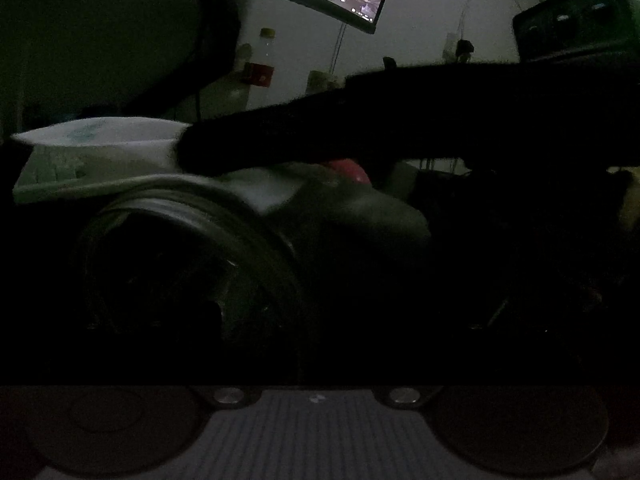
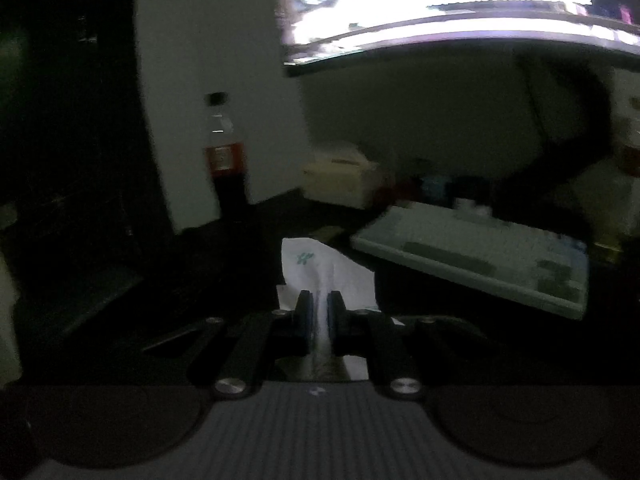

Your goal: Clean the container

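lighting is poor in both views; findings are limited accordingly.

right gripper [image 2: 319, 312]: jaws pressed together on a white tissue [image 2: 320, 268] with a small green print. the tissue fans out ahead of the jaws and hangs free above the dark surface [image 2: 224, 272]. in the left wrist view the same tissue [image 1: 120, 136] shows at the tip of a dark arm-like shape reaching in from the right, which i take to be the right gripper [image 1: 192, 152]; it sits just above and behind the container.

container [image 1: 192, 256]: a dark, round-mouthed vessel, lying tilted with its opening toward the left camera, very close to it. its rim is visible; the inside is too dark to judge for dirt or moisture.

left gripper: its jaws cannot be made out in the gloom, so their state cannot be told. whether it holds the container cannot be confirmed either, though the closeness suggests it.

other items: a keyboard [image 2: 480, 256], a cola bottle [image 2: 224, 160] and a monitor [image 2: 440, 12] stand behind.

progress, as a judgement: the wiping material is in hand and brought near the mouth, but the tissue is not seen inside the container. the wiping itself appears largely outstanding.
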Demonstrator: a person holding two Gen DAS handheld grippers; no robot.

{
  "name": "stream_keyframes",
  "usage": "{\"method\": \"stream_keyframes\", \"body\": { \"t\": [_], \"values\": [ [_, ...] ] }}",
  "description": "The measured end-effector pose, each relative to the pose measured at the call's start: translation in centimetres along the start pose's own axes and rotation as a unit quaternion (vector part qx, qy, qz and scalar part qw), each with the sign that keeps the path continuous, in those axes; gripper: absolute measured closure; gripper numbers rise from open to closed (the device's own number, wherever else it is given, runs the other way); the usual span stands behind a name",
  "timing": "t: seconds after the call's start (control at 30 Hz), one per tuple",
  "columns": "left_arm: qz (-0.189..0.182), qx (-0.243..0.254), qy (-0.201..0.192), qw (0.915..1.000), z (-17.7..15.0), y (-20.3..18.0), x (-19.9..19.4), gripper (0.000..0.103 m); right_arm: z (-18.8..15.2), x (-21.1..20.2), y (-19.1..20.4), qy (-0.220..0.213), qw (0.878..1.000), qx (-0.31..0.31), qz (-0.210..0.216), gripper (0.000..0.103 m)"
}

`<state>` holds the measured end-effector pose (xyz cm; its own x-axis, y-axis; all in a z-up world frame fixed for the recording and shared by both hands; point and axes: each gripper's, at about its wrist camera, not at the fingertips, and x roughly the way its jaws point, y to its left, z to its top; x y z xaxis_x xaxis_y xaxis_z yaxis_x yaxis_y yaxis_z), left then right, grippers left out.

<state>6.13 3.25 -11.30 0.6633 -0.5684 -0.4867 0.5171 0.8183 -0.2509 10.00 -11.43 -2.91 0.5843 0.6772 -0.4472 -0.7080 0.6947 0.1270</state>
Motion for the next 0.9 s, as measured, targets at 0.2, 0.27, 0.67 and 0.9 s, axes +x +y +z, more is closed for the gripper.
{"method": "stream_keyframes", "body": {
  "t": [0.2,0.27,0.67,0.9],
  "values": [
    [-0.001,-0.006,-0.003,1.0000,0.0,0.5,-0.3,0.000,0.2,0.5,-3.3,0.000,0.995,0.037,-0.088,0.093],
    [0.000,-0.006,-0.005,1.0000,-0.1,0.5,-0.3,0.000,0.2,0.7,-2.3,-0.003,0.996,0.032,-0.078,0.093],
    [0.029,-0.008,0.018,0.9994,0.3,-0.3,-0.5,0.000,0.7,1.7,-2.6,0.014,0.998,0.029,-0.053,0.093],
    [0.039,-0.027,0.022,0.9987,1.2,0.5,0.0,0.000,1.1,2.3,-0.7,0.017,0.999,0.013,-0.039,0.092]
  ]
}}
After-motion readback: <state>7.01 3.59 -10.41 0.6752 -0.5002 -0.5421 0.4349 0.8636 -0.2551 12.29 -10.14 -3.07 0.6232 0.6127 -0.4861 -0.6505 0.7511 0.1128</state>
